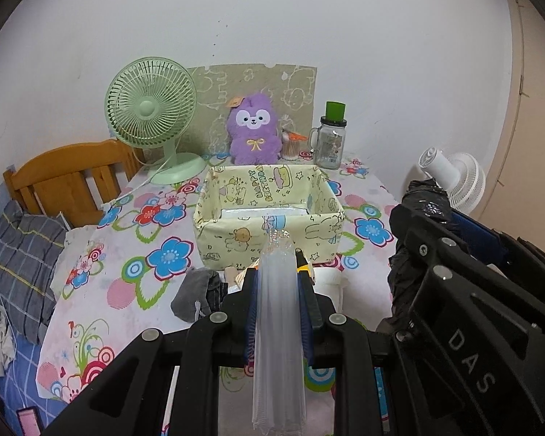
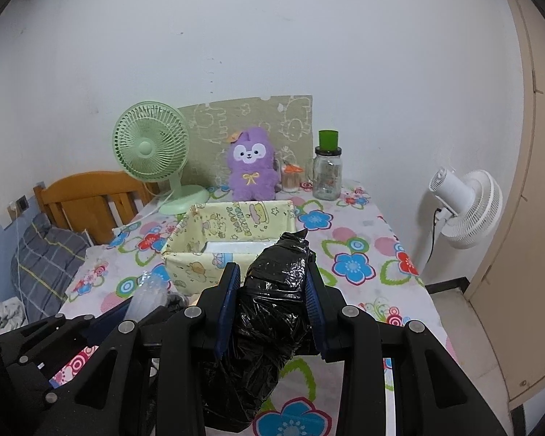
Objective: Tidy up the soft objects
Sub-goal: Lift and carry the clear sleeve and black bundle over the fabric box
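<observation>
— What are the tongs holding right now?

— The left tongs (image 1: 278, 272) are pinching a clear roll (image 1: 277, 312); the right tongs (image 2: 274, 283) are pinching a black bag (image 2: 269, 312). Both are hanging above the counter (image 2: 381, 283).

— And the box (image 1: 269, 214)?

— It's sitting just ahead of both tips. I'd be carrying each bundle over the near rim before letting go, one at a time, since the tongs are crowding each other.
</observation>
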Demonstrator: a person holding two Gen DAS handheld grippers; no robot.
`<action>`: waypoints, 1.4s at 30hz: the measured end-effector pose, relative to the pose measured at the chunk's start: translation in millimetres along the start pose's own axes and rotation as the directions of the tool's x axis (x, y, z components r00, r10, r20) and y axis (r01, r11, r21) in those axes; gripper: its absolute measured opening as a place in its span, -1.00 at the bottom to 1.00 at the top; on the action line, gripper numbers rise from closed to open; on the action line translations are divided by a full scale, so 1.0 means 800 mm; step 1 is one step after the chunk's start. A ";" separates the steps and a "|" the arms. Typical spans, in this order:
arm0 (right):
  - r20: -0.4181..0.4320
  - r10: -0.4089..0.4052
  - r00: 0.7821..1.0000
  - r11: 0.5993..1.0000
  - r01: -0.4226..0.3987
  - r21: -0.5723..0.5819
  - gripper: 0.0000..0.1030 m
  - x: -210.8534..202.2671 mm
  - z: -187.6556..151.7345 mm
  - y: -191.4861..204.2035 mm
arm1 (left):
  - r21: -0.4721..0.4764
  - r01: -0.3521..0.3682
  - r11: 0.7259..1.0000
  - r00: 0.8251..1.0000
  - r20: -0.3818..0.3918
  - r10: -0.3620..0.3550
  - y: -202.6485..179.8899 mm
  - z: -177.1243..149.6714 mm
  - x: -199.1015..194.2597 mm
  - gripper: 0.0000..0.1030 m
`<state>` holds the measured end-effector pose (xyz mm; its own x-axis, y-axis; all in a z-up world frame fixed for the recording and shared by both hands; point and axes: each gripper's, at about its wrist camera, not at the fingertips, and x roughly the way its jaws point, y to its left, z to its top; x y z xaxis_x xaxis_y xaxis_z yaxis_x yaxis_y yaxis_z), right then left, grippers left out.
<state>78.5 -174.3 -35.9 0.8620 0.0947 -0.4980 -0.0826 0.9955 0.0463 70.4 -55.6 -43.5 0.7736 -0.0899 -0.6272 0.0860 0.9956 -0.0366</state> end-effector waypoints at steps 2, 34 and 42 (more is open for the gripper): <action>0.001 0.002 1.000 1.000 -0.002 -0.004 -0.24 0.001 0.002 0.001 | 0.003 0.001 1.000 1.000 0.002 -0.001 -0.001 0.003 0.001 -0.63; -0.010 0.006 1.000 0.999 -0.007 -0.034 -0.24 0.080 0.059 0.013 | 0.017 -0.062 0.998 0.998 0.030 0.062 0.014 0.068 0.061 -0.63; -0.027 0.014 1.000 1.000 -0.015 -0.015 -0.24 0.104 0.074 0.003 | 0.033 -0.059 0.998 0.998 0.033 0.057 0.013 0.088 0.082 -0.62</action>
<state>180.0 -163.6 -25.9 0.8467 0.1090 -0.5208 -0.1029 0.9939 0.0408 166.4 -53.2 -30.2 0.7977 -0.0333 -0.6021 0.0612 0.9978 0.0260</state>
